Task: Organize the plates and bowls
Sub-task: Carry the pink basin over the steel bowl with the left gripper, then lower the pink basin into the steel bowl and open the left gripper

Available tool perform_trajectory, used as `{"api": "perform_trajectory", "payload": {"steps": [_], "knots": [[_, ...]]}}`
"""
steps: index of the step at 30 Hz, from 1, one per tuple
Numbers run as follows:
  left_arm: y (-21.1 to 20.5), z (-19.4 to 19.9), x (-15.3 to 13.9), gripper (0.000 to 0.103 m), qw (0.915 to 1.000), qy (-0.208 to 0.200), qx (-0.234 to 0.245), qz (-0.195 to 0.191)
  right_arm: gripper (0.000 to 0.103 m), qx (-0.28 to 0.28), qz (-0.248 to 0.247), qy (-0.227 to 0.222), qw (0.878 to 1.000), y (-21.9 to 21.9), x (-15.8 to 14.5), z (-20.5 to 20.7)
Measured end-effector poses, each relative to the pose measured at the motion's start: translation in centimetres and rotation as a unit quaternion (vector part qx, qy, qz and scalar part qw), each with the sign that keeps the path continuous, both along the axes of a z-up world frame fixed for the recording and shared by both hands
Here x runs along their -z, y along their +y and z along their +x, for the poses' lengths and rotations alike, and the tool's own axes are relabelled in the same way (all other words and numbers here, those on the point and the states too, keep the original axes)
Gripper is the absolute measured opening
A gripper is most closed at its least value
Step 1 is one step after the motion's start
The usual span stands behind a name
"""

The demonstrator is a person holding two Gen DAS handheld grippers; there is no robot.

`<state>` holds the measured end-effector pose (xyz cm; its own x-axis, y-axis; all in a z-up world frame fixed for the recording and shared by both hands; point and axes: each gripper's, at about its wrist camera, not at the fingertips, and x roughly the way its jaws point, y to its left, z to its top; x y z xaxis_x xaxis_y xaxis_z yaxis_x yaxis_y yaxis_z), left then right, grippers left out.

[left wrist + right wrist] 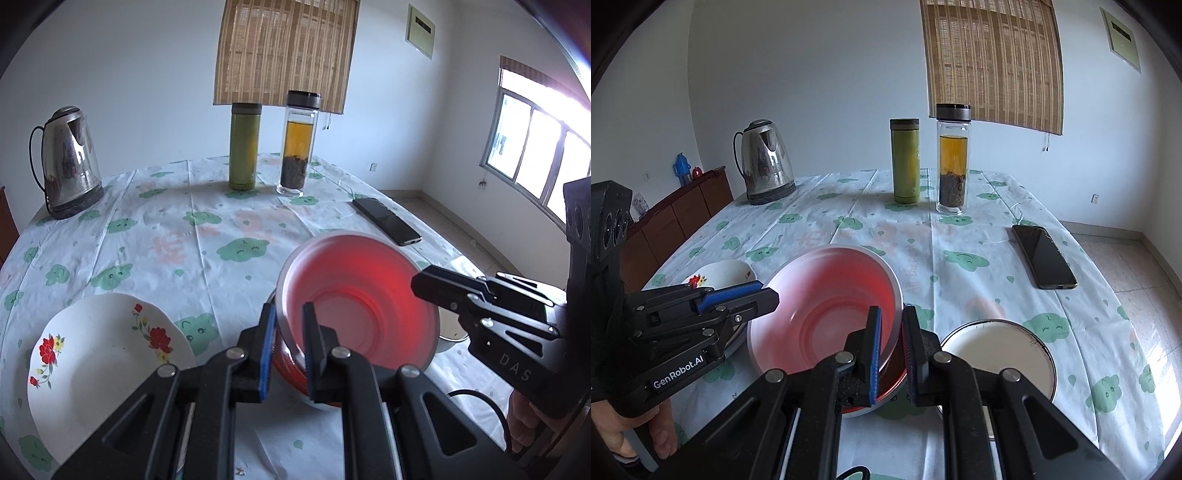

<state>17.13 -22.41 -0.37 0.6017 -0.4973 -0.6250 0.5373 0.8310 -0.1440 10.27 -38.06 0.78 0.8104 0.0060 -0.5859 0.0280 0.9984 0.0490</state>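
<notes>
Lettering "GenRobot.AI" marks left gripper (768,295); "DAS" right gripper (419,282).

Left gripper (290,345) points forward and downward, fingers (268,354) nearly closed, blue pads clamped on a thin rim between them. Right gripper (891,354) same pose: angled down, fingers (874,354) nearly closed, pinching the opposite rim. In the left wrist view the right gripper comes in from the right side, its fingers pointing left. In the right wrist view the left gripper comes in from the left, with a bare hand (635,432) wrapped round its handle at lower left.
</notes>
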Motion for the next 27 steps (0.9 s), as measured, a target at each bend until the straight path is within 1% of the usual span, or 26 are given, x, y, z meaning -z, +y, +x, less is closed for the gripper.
{"api": "perform_trajectory", "payload": {"steps": [11,27], "knots": [[0.0,0.7,1.1,0.011,0.9997,0.023,0.001,0.001,0.013,-0.002,-0.002,0.008,1.0,0.2,0.2,0.3],[0.0,0.9,1.6,0.011,0.9996,0.029,0.002,0.005,0.013,-0.001,-0.005,0.017,1.0,0.3,0.8,0.5]]}}
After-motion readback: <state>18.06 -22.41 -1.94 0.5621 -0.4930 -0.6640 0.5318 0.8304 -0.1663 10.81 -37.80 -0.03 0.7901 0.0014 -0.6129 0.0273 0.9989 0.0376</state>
